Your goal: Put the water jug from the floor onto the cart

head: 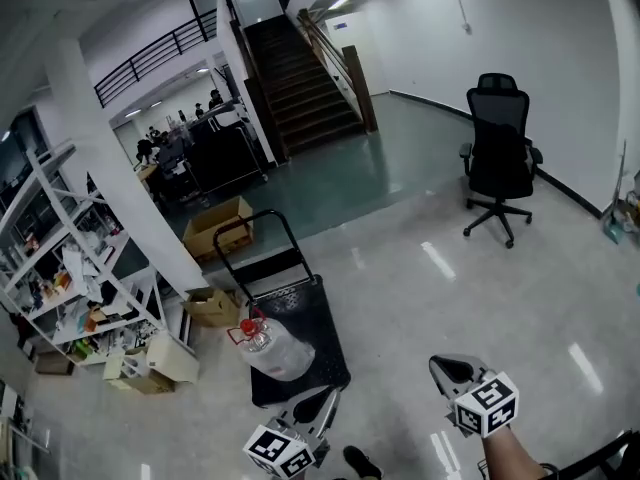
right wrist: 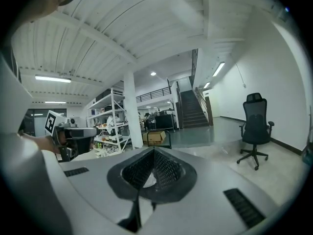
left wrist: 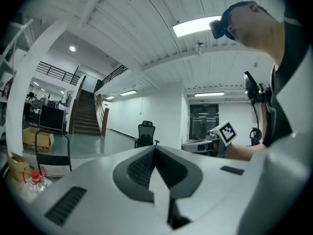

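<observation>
In the head view, low and left of centre, the water jug [head: 278,353] appears to lie on its side on the black deck of the cart [head: 320,308]. The load therefore seems already delivered, which would explain why the left gripper [head: 322,408] and right gripper [head: 448,370] hang clear of it near the bottom edge. The left gripper view shows its jaws together on nothing, with the jug small at lower left. The right gripper view likewise shows jaws pressed together and empty, facing the office chair [right wrist: 255,131] at right rather than the jug.
</observation>
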`<move>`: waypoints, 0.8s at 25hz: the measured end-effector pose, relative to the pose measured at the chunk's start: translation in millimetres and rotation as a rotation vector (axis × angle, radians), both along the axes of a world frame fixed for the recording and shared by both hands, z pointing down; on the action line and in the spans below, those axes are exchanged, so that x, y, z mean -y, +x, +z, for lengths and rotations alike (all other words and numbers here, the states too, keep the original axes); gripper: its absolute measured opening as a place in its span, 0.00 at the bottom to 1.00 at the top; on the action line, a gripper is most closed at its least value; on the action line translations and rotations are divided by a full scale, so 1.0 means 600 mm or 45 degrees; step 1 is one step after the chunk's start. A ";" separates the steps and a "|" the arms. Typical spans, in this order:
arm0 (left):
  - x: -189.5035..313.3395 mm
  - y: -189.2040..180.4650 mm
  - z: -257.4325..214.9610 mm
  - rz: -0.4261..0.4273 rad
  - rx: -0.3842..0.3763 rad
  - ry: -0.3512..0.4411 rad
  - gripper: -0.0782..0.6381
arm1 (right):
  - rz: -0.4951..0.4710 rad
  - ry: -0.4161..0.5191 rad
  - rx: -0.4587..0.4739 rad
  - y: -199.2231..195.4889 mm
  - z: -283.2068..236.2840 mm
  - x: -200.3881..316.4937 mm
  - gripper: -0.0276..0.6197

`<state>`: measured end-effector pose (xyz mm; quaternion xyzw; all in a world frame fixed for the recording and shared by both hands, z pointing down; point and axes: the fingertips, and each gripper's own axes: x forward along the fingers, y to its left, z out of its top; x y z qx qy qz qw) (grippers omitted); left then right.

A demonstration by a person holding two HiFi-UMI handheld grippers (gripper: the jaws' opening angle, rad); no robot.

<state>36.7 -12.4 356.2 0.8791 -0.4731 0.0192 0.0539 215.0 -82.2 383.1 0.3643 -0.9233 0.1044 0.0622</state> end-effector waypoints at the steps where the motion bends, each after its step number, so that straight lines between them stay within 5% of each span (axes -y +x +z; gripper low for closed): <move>1: -0.020 0.016 -0.004 0.005 0.001 0.001 0.11 | 0.000 -0.006 0.005 0.014 -0.001 -0.018 0.05; 14: -0.216 0.076 -0.042 0.012 0.002 -0.031 0.11 | -0.029 0.000 0.041 0.034 -0.028 -0.194 0.05; 20: -0.342 0.004 -0.023 -0.040 -0.025 -0.039 0.11 | -0.065 0.045 -0.012 -0.048 -0.033 -0.305 0.05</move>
